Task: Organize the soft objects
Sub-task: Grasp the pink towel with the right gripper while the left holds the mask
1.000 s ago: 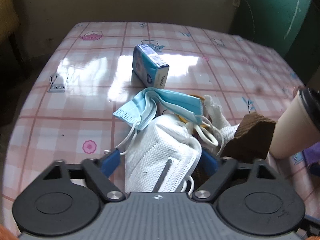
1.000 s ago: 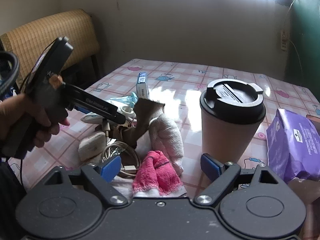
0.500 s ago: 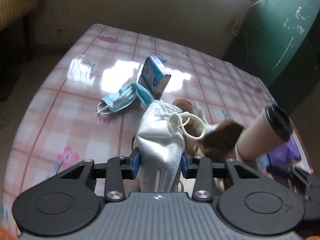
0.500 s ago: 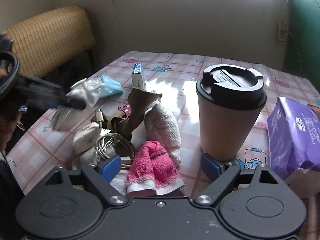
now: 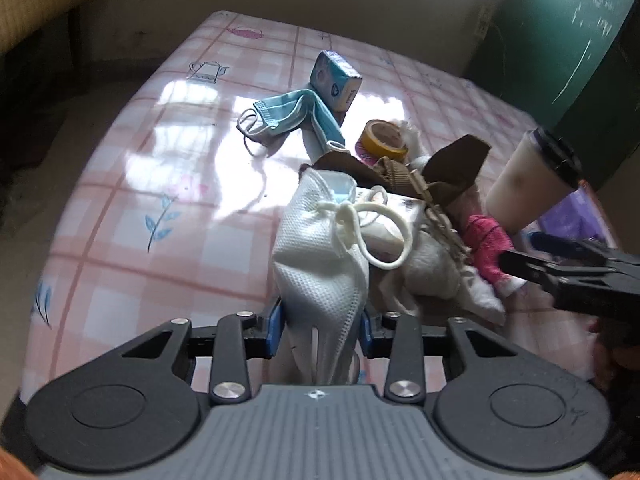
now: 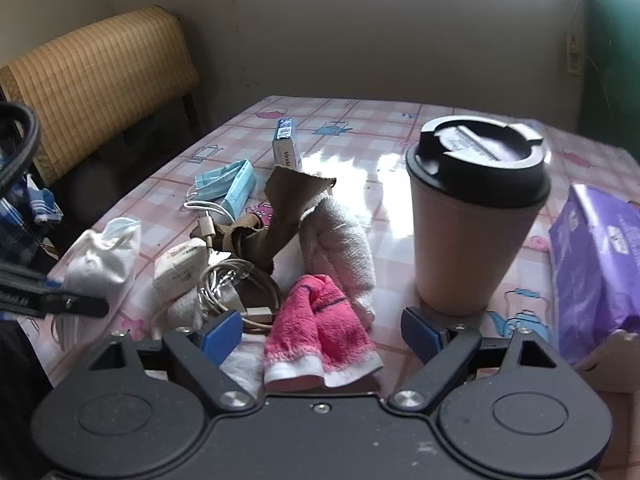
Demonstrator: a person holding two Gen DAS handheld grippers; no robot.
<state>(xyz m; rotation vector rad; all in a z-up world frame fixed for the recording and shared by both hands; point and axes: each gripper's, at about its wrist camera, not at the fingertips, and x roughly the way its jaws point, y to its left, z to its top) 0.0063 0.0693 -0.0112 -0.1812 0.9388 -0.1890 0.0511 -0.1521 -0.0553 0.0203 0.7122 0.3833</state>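
Where a second ago the left gripper point(image 5: 320, 326) sat low with its jaws spread around the white mask point(image 5: 320, 264) in the heap, it now pinches that mask by its lower fold and has lifted it clear, so the blue surgical mask point(image 5: 286, 114) that lay draped over it rests by itself on the checked tablecloth point(image 5: 132, 184) beside the tissue pack point(image 5: 334, 80). That reads as one soft item separated from the clutter and ready to be carried to wherever the masks are being gathered; the blue one looks like its natural partner. Held tilted down over the table's near-left side, the left tool keeps the mask hanging upright between its pads, ear loops point(image 5: 384, 236) dangling toward the pile of brown fabric point(image 5: 448, 172), charger cable and towels. Further right, the pink sock point(image 6: 320, 320) lies between the spread fingers of the right gripper point(image 6: 322, 334), which hovers low and level without touching it, the jaws wide apart and empty. Just beyond stands the lidded paper cup point(image 6: 476, 216), close to the right fingertip, and the purple wipes packet point(image 6: 596, 264) lies at the far right; a careless close on the sock could nudge the cup.
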